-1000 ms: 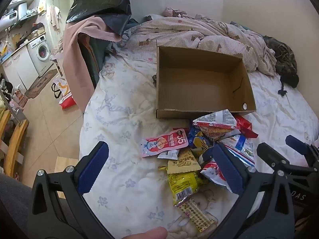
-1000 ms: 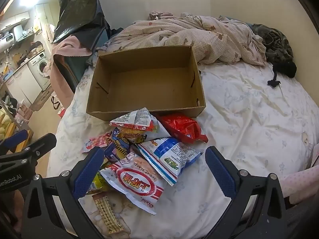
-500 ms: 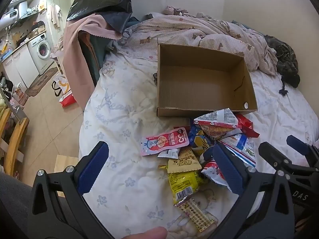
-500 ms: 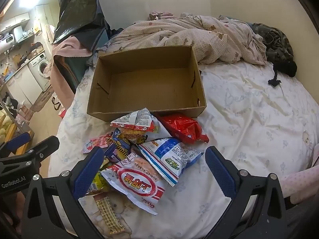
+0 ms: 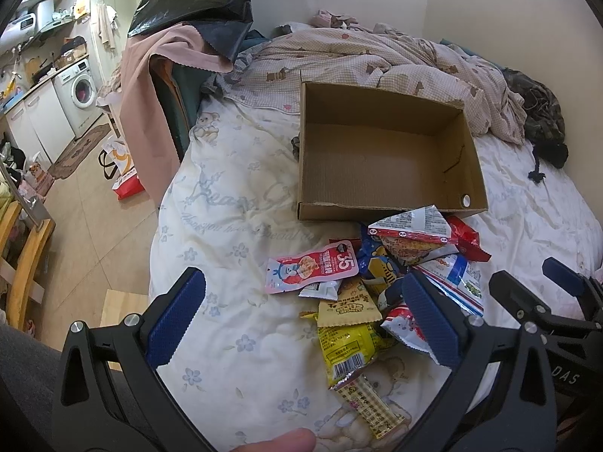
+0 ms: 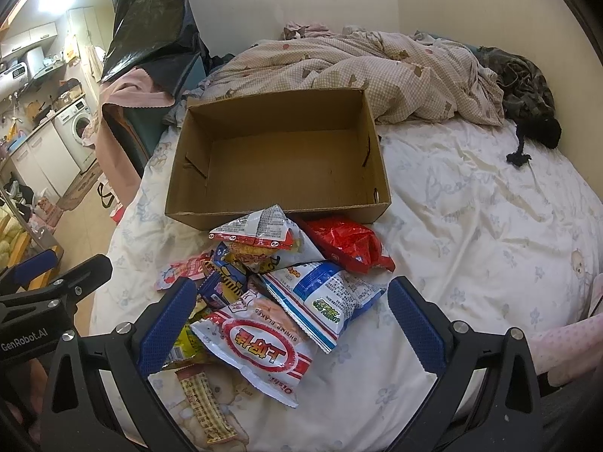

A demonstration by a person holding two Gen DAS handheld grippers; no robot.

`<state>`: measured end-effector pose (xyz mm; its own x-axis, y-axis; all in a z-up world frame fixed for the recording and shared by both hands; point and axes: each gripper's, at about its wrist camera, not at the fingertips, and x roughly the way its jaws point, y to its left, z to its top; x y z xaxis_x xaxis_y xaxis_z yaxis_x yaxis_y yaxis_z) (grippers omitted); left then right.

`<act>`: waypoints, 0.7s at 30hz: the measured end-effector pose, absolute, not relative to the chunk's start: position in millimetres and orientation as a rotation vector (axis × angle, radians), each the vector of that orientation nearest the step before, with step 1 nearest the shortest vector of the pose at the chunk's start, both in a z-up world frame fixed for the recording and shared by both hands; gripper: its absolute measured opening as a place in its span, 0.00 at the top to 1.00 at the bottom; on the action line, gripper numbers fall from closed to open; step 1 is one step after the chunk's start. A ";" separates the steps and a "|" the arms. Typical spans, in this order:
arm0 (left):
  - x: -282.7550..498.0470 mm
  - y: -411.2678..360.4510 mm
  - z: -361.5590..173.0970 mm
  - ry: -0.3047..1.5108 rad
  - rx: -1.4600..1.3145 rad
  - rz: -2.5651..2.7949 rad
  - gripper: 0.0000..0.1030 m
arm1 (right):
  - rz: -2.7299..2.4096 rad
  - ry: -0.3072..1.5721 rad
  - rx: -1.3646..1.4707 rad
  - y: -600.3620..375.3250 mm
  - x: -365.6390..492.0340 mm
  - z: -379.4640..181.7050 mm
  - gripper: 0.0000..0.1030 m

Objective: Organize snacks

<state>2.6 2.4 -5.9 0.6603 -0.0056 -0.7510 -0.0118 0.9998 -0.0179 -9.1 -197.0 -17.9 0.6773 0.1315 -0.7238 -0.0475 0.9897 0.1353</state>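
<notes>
- Your left claw (image 5: pixel 301 316) is spread wide and carries nothing; it hovers over the bed (image 5: pixel 233 203), with the yellow packet (image 5: pixel 350 342) and the tan packet (image 5: pixel 346 307) between its fingers in its view.
- Your right claw (image 6: pixel 290 324) is spread wide too, and bare; the shrimp-flakes bag (image 6: pixel 260 346) and the blue-and-white bag (image 6: pixel 324 301) lie just under it.
- The snacks (image 6: pixel 279 286) lie in one loose heap on the bed, just in front of both claws.
- The box (image 6: pixel 279 162) stands just beyond the heap, its near wall touching the topmost packet (image 6: pixel 260 229) and the red bag (image 6: pixel 350 245).
- The box holds nothing, so, judging by that, sorting has not begun: every packet is left to move.
</notes>
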 end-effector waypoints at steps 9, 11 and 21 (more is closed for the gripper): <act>2.6 2.7 -6.4 0.851 -0.021 0.004 0.00 | 0.100 0.819 0.106 -196.5 -9.7 -17.9 0.00; 2.5 3.0 -6.5 0.850 -0.022 0.005 0.00 | 0.099 0.817 0.107 -197.1 -9.4 -16.4 0.00; 2.7 5.1 -7.4 0.857 -0.027 0.002 0.00 | 0.098 0.812 0.105 -197.0 -9.8 -14.0 0.00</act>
<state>2.7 5.1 -7.4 0.6547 -0.0091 -0.7558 -0.0123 0.9997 -0.0227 -9.8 -197.0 -14.0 0.6838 0.1276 -0.7184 -0.0469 0.9902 0.1313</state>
